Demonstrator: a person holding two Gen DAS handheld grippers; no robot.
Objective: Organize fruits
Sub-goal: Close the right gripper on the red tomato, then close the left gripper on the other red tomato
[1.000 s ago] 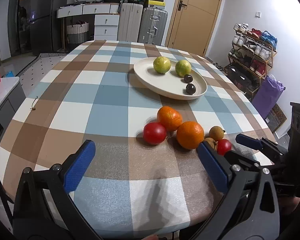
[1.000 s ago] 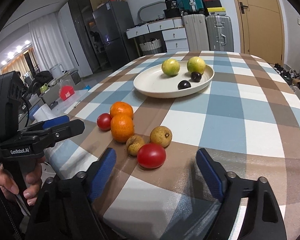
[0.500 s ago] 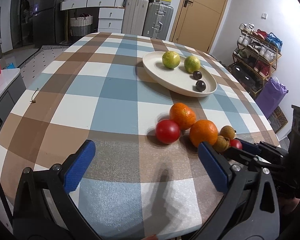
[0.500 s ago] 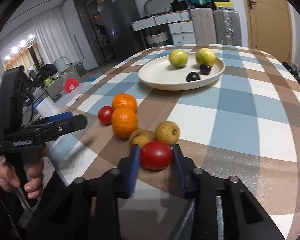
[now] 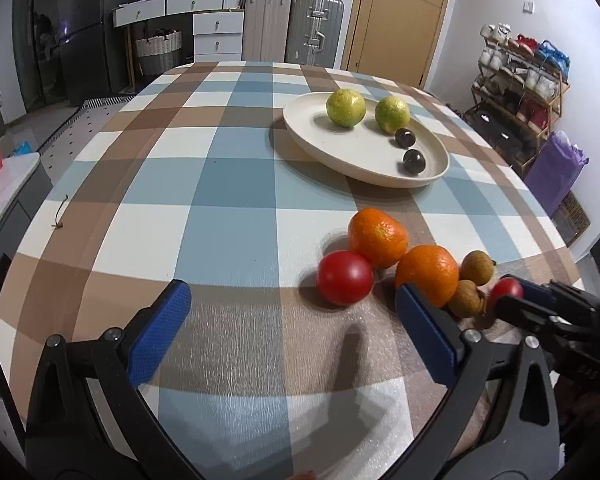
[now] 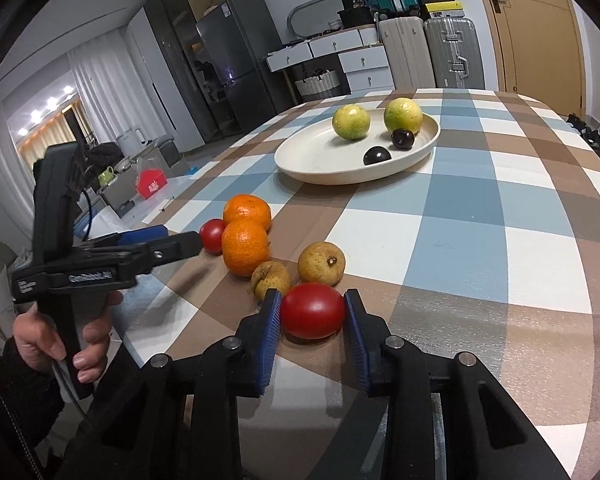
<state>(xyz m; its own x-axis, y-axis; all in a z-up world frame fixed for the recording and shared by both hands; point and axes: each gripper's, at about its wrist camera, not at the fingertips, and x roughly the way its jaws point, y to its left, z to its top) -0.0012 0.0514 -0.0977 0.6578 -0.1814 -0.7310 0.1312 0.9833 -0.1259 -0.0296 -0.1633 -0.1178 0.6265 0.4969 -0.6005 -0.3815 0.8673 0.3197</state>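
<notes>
My right gripper (image 6: 312, 297) is shut on a red tomato (image 6: 312, 314) that rests on the checked tablecloth, with both blue pads pressed to its sides. Just beyond it lie two brownish fruits (image 6: 322, 262), two oranges (image 6: 244, 246) and a second red tomato (image 6: 212, 234). My left gripper (image 5: 289, 293) stands open above the cloth, the second tomato (image 5: 344, 278) slightly ahead and right of its gap, its right finger in front of an orange (image 5: 428, 274). Farther back, a cream plate (image 5: 340, 148) holds two green citrus fruits (image 5: 346, 108) and two dark plums (image 5: 414, 161).
The round table edge (image 5: 35, 220) curves close on the left and near sides. A hand (image 6: 51, 340) holds the left gripper's handle. Beyond the table are suitcases (image 5: 316, 28), a door, a shoe rack (image 5: 520, 80) and a purple bag (image 5: 556, 168).
The right gripper's jaws went from wide open to shut on the near red tomato. The left gripper drifted forward and lower toward the fruit cluster, staying open.
</notes>
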